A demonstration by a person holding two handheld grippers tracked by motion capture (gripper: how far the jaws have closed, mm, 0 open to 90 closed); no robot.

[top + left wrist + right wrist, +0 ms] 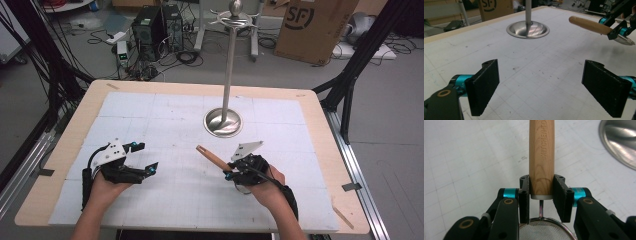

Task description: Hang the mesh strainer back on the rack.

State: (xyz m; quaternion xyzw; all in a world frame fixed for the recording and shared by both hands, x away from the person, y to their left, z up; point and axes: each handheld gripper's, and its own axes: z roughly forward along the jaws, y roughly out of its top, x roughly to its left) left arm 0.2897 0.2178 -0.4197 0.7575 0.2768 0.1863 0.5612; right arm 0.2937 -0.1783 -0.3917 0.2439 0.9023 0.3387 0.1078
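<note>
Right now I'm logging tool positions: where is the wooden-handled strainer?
The strainer is clamped by its wooden handle in the right gripper, above the mat right of centre, just in front of the metal stand's base.

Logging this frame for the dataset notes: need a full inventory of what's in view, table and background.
Strainer: 1, wooden handle, metal mesh bowl, held above the mat right of centre, handle pointing toward the stand.
Stand: 1, silver pole on a round dished base, far centre of the mat.
Mat: 1, white with a grid, covering the table top.
Table: 1, light wood edge, under the mat.
Cardboard box: 1, brown, floor behind the table, right.
Computer towers: 2, black, floor behind the table, left.
Left gripper: 1, black with teal parts, near left of the mat, jaws apart.
Right gripper: 1, black with teal parts, near right, jaws clamped on the strainer handle.
</note>
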